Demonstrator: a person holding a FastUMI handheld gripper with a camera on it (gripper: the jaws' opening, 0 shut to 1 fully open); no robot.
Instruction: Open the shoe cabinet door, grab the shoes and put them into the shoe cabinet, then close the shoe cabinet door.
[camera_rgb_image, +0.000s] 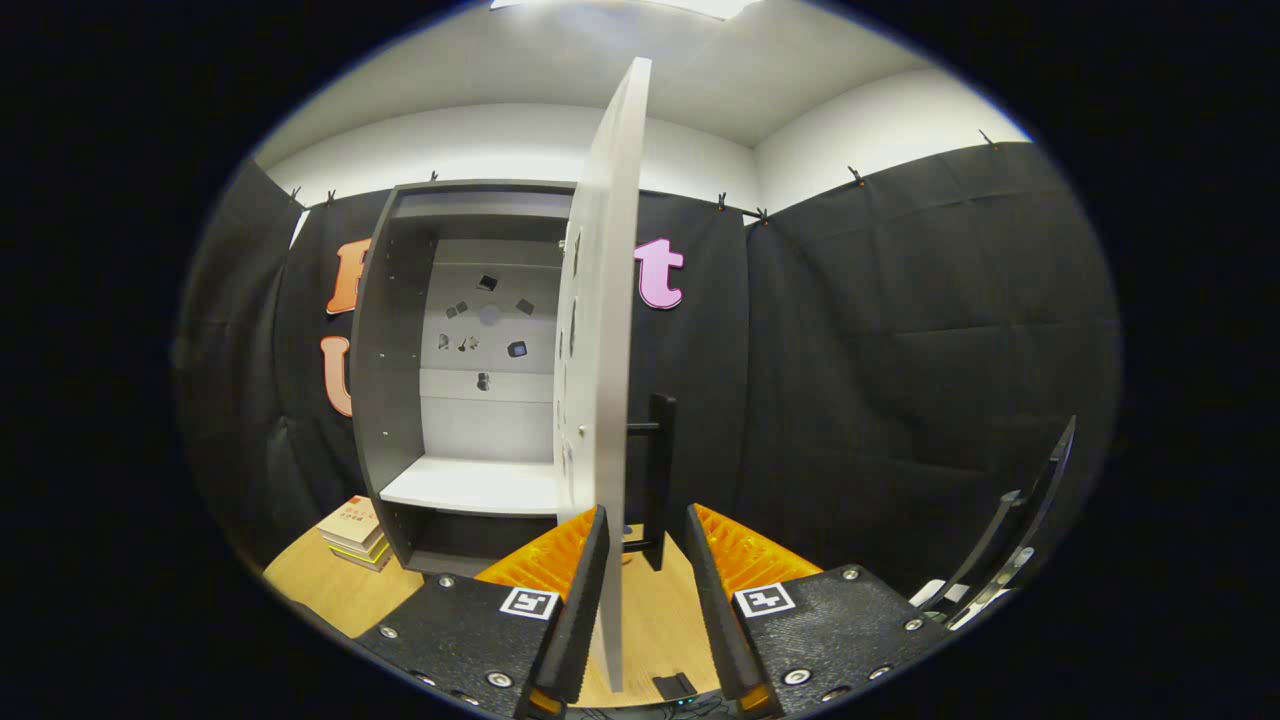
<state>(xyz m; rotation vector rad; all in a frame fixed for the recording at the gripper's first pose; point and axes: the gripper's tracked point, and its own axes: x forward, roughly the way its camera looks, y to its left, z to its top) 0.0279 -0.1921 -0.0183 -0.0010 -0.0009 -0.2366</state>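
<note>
Standing open edge-on toward the camera, the shoe cabinet door (600, 350) runs down into the gap between the fingers of the gripper (645, 560), whose jaws are spread apart and press on nothing. Its dark bar handle (660, 480) sits just ahead of the fingers, on the door's right face. The shoe cabinet (450, 380) behind shows a pale shelf (470, 485), with a stack of books (355, 530) on the wooden table (330, 590) beside it.

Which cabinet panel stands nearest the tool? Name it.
The open door, edge-on, its lower edge between the open tool's fingers; the cabinet's side and back panels lie beyond.
</note>
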